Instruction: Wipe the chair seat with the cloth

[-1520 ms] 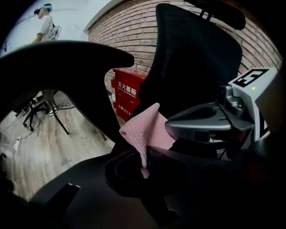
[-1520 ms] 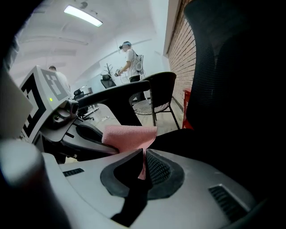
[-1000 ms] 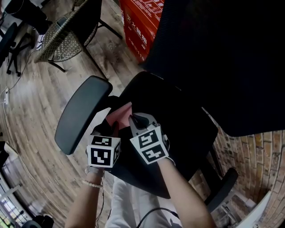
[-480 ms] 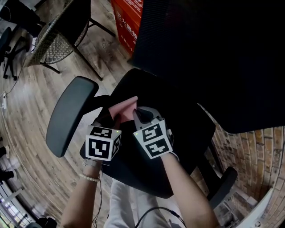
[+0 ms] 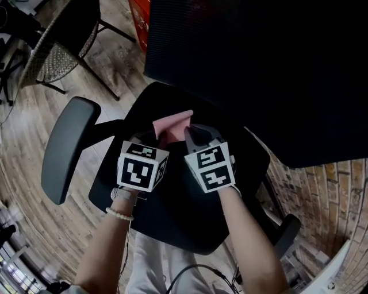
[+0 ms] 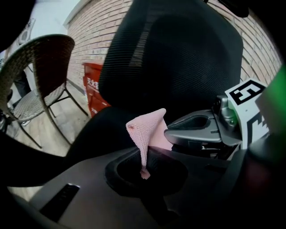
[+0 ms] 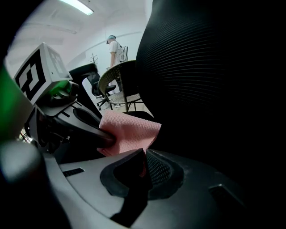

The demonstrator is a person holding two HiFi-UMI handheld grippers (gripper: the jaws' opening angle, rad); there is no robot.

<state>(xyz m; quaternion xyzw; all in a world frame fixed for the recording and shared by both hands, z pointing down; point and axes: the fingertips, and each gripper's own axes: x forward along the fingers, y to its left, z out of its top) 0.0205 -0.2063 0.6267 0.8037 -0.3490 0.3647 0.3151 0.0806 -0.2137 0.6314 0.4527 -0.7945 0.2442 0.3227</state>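
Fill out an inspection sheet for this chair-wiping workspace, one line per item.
Surface: black chair seat; whether the cloth touches it cannot be told.
Job's things: pink cloth, bunched, over the rear of the seat near the backrest.
Clutter: nothing seen.
Grippers: left gripper and right gripper, side by side, both shut on the cloth.
Cables: one dark cable by the person's legs.
Surroundings: wicker chair, red box, wood floor, brick wall.
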